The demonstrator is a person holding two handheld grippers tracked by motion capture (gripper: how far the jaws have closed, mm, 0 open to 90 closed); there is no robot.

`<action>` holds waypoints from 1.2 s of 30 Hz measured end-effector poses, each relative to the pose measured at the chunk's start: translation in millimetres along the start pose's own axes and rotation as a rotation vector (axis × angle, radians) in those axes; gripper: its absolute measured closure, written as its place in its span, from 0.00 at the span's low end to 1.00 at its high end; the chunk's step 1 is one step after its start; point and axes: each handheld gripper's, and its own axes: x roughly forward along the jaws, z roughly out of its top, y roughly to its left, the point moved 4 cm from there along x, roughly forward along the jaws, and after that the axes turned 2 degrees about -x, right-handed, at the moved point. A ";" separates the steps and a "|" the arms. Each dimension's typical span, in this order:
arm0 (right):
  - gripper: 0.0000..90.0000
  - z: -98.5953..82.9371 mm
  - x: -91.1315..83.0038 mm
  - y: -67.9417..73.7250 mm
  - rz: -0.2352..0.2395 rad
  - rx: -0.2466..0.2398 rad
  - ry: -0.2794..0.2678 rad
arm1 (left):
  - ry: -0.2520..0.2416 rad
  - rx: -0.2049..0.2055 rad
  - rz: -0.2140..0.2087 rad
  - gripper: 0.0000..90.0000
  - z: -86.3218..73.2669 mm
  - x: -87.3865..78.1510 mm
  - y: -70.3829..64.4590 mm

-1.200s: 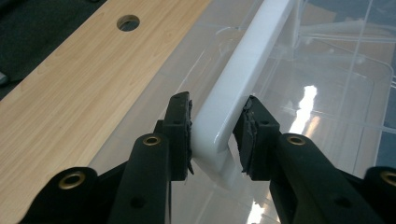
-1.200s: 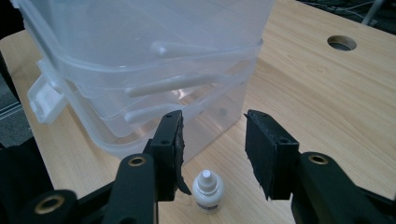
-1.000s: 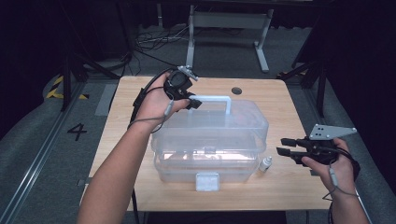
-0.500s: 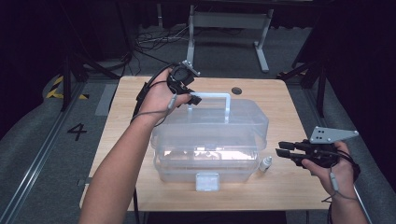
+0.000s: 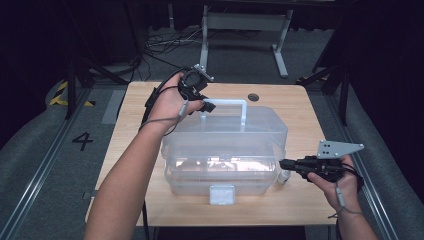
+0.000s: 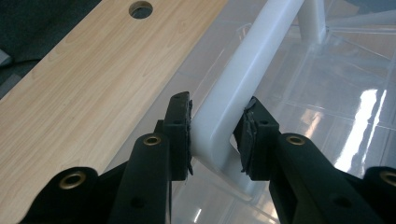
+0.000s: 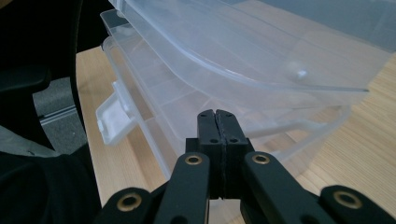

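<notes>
Left tongs (image 6: 212,133) clamped on white handle (image 5: 226,103) of clear box (image 5: 225,150) mid-surface (image 5: 300,105). Lid (image 7: 243,51) now lifted, gap showing above base. Right tongs (image 5: 283,163) clenched empty, drawn slightly back from box's right end.

Overhead light is falling bright on my desk (image 5: 150,150) while the room around it is sitting nearly black. Glare is streaking white across the clear box (image 6: 364,112) lid, and softer sheen is washing its front. My own black fingers (image 7: 208,126) are looking sharp; the far corners are going soft and dim.
</notes>
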 end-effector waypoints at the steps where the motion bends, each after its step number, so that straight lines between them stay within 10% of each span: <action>1: 1.00 -0.2 1.7 0.0 0.000 0.004 -0.007 | 0.000 0.000 0.000 0.76 0.0 0.0 0.0; 27: 1.00 -1.4 10.1 -3.0 -0.038 0.017 -0.096 | 0.003 -0.016 -0.012 0.76 0.3 0.2 1.6; 36: 1.00 -1.3 10.5 -3.4 -0.040 0.012 -0.094 | -0.127 -0.016 0.014 0.48 0.4 -25.2 -3.8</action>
